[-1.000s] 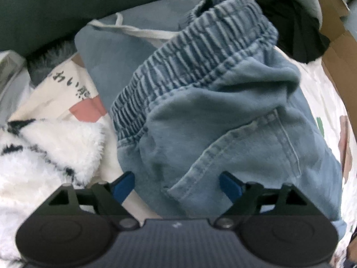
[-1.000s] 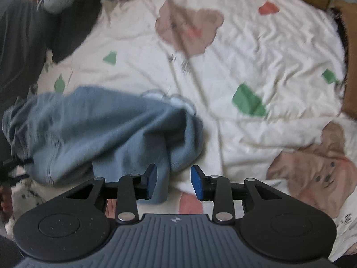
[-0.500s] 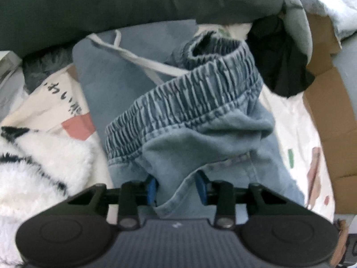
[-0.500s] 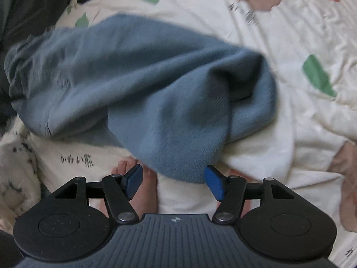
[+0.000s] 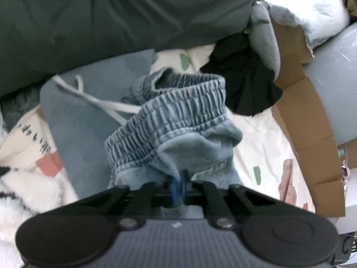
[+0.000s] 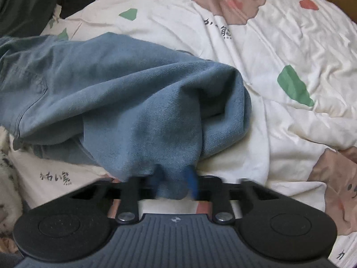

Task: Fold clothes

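Light blue denim trousers with a gathered elastic waistband point(image 5: 169, 116) lie on a cream bedsheet printed with bears point(image 6: 290, 44). In the left wrist view my left gripper point(image 5: 178, 187) is shut on a pinch of denim just below the waistband, which stands lifted off the bed. The right wrist view shows the trouser leg point(image 6: 111, 89) bunched across the sheet. My right gripper point(image 6: 175, 178) points down at its near end; its jaws are closing with a fold of denim squeezed between the blurred blue pads point(image 6: 191, 178).
A dark green duvet point(image 5: 111, 11) fills the back. A folded blue garment with a white drawstring point(image 5: 78, 111) lies left of the trousers. A black garment point(image 5: 245, 84) and cardboard point(image 5: 308, 134) are on the right. A fluffy white blanket point(image 5: 22, 201) is at the near left.
Both grippers went from open to closed on the denim. The left one rose and pulled the waistband up. The right one came down onto the end of the trouser leg.
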